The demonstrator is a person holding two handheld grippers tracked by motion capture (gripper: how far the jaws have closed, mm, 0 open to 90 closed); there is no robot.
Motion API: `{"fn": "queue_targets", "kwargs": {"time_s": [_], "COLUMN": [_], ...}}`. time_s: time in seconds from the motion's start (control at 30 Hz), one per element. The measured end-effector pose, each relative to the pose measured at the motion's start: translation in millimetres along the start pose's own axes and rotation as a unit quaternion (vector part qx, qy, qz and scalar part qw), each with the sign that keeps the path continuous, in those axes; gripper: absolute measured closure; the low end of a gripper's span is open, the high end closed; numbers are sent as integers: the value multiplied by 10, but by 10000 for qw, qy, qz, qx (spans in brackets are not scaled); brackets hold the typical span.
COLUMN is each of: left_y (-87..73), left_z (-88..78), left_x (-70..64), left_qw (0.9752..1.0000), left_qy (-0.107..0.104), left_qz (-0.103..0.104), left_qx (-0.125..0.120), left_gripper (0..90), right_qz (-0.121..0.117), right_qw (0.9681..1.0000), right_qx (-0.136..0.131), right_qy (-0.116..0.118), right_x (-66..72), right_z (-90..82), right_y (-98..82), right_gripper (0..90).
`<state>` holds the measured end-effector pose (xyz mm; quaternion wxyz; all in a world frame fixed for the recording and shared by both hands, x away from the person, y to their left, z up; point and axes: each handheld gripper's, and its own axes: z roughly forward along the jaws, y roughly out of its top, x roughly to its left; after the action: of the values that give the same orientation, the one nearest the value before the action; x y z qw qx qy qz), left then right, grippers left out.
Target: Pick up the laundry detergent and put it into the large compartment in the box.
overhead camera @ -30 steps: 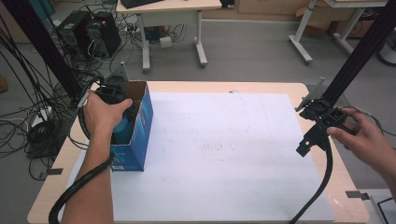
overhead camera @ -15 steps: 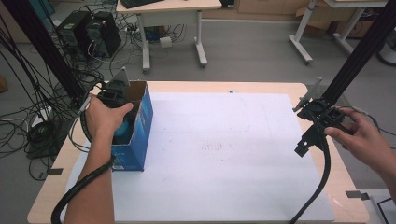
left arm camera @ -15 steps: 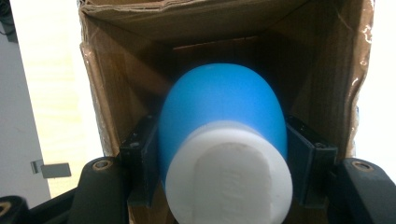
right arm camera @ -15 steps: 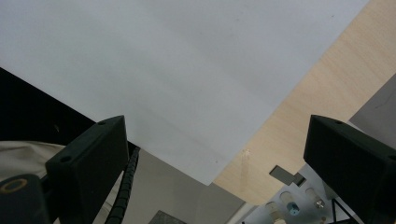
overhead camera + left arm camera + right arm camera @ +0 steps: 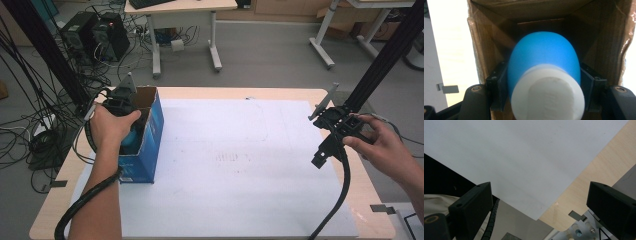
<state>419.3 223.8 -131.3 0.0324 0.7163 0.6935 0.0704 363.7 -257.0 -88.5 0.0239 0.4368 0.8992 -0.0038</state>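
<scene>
A blue cardboard box (image 5: 151,142) with an open top stands at the table's left side. My left gripper (image 5: 129,131) reaches down into it. In the left gripper view my left gripper (image 5: 544,82) has a rounded blue object (image 5: 544,53) with a white round end (image 5: 547,93) between its jaws, inside the box's brown walls (image 5: 482,50). The jaws have just been opening a little, and the pads still lie against the object's sides. My right gripper (image 5: 324,150) hovers open over the right edge of the white sheet (image 5: 235,165). Nothing is between its jaws (image 5: 539,192).
The white sheet (image 5: 519,157) covers most of the wooden table (image 5: 365,180). A black frame post (image 5: 385,55) rises at the back right, close to my right hand. Desks, computers and cables stand on the floor behind the table.
</scene>
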Motion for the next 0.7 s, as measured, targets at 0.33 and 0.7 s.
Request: {"fn": "queue_targets", "kwargs": {"time_s": [0.33, 0.7], "left_y": [-39, -123], "left_z": [-78, -253], "left_x": [-4, -32], "left_qw": [9999, 9996], "left_qy": [32, 106], "left_qz": [-44, -42], "left_qx": [-119, -265], "left_gripper": [343, 307], "right_qz": [19, -26], "right_qw": [10000, 10000], "right_qx": [-14, -50], "right_qy": [-6, -36], "right_x": [6, 50], "right_z": [-10, -24], "right_y": [-4, -14], "right_gripper": [64, 64]}}
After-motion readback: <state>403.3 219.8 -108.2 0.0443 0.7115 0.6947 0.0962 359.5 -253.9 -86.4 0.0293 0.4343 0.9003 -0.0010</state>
